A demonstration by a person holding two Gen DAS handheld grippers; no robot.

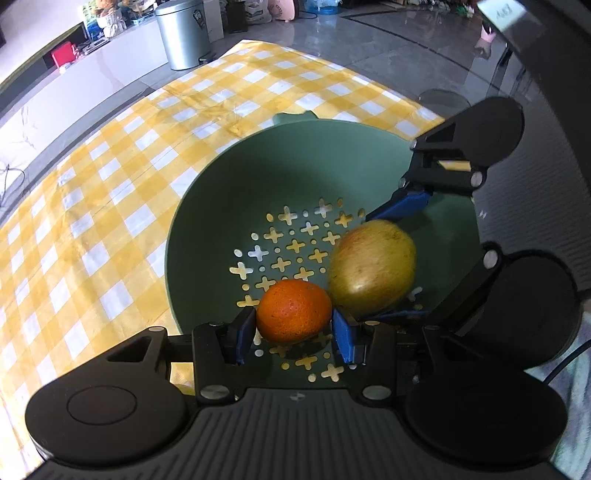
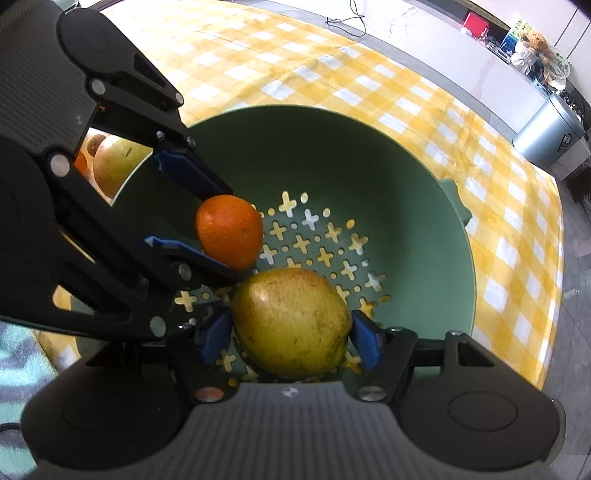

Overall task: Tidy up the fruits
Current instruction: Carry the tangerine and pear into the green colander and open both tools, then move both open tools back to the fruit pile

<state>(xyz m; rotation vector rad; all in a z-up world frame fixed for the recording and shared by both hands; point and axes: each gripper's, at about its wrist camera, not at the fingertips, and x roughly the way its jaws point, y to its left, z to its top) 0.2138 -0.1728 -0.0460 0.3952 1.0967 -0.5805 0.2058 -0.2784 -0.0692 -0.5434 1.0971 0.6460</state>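
Observation:
A green perforated bowl [image 1: 229, 192] stands on the yellow checked tablecloth. My left gripper [image 1: 293, 334] is shut on an orange [image 1: 293, 315] and holds it inside the bowl. My right gripper [image 2: 290, 338] is shut on a yellow-green pear [image 2: 291, 321], also inside the bowl, right beside the orange. In the left wrist view the pear [image 1: 371, 267] sits between the right gripper's blue fingers [image 1: 400, 205]. In the right wrist view the orange [image 2: 229, 230] sits between the left gripper's blue fingers [image 2: 192, 170]. The bowl [image 2: 332, 147] fills that view.
The tablecloth [image 1: 110, 206] covers the table to the left and behind the bowl. A silver bin [image 1: 183, 33] stands on the floor beyond the table's far edge. The table edge runs close to the bowl's right side [image 1: 424, 110].

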